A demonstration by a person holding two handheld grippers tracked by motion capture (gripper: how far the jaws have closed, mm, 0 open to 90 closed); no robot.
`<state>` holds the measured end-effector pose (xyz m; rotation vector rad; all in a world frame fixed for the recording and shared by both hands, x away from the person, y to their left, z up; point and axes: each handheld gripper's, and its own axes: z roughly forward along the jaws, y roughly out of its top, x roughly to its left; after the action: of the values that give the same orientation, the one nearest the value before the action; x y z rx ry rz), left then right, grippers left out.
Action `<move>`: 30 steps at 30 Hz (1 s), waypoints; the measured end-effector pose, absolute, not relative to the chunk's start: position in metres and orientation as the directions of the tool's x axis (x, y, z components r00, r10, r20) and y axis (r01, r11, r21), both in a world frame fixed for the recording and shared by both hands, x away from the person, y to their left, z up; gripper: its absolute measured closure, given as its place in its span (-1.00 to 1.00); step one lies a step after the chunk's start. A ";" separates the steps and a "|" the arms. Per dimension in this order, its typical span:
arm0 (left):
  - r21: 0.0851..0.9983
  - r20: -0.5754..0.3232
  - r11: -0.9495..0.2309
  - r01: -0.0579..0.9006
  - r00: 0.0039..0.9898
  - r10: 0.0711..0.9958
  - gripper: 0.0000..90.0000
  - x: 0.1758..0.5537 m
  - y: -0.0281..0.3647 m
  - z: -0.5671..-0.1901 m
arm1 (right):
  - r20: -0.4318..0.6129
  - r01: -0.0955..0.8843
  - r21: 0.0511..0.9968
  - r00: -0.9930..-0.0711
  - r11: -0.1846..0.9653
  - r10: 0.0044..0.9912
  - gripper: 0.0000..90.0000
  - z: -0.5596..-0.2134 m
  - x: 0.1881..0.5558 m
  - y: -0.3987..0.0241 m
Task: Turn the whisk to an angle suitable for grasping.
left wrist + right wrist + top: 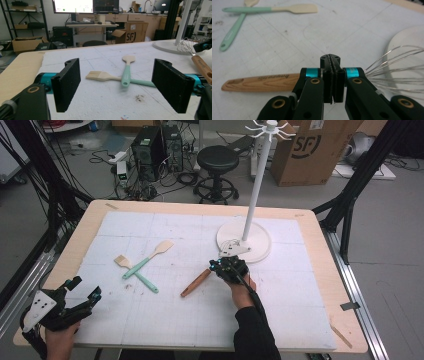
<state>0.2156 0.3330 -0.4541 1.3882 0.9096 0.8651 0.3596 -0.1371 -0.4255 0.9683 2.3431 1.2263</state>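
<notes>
The right claw [226, 266] is pinching the whisk [262, 81] at its neck, seemingly readying a lift toward the stand [252, 195], while the left claw [117, 85] is hovering wide open.

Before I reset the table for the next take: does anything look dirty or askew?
Yes: dark crumbs soil the white mat near the crossed spatula and brush. The whisk leans its wires onto the stand's base.

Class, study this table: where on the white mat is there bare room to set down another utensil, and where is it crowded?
Bare: the far-left stretch behind the crossed spatula and pastry brush, and the near-right corner of the white mat. Crowded: the middle, where the whisk, right hand-held gripper and stand base cluster.
</notes>
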 end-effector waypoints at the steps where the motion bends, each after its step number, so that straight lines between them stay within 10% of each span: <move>1: 1.000 -0.019 0.009 0.026 0.417 0.909 -0.47 0.215 0.333 -0.454 | 0.040 0.436 0.801 -0.722 0.411 0.690 0.98 -0.428 0.360 -0.136; 19: 1.000 -0.018 0.009 0.025 0.416 0.909 -0.47 0.215 0.333 -0.454 | 0.089 0.401 0.760 -0.844 0.511 0.530 0.98 -0.440 0.340 -0.101; 30: 1.000 -0.018 0.008 0.027 0.416 0.909 -0.47 0.216 0.333 -0.454 | 0.069 0.425 0.814 -0.747 0.396 0.661 0.98 -0.432 0.362 -0.116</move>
<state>0.2156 0.3326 -0.4540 1.3897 0.9105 0.8665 0.3618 -0.1158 -0.4320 0.9549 2.3907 1.2758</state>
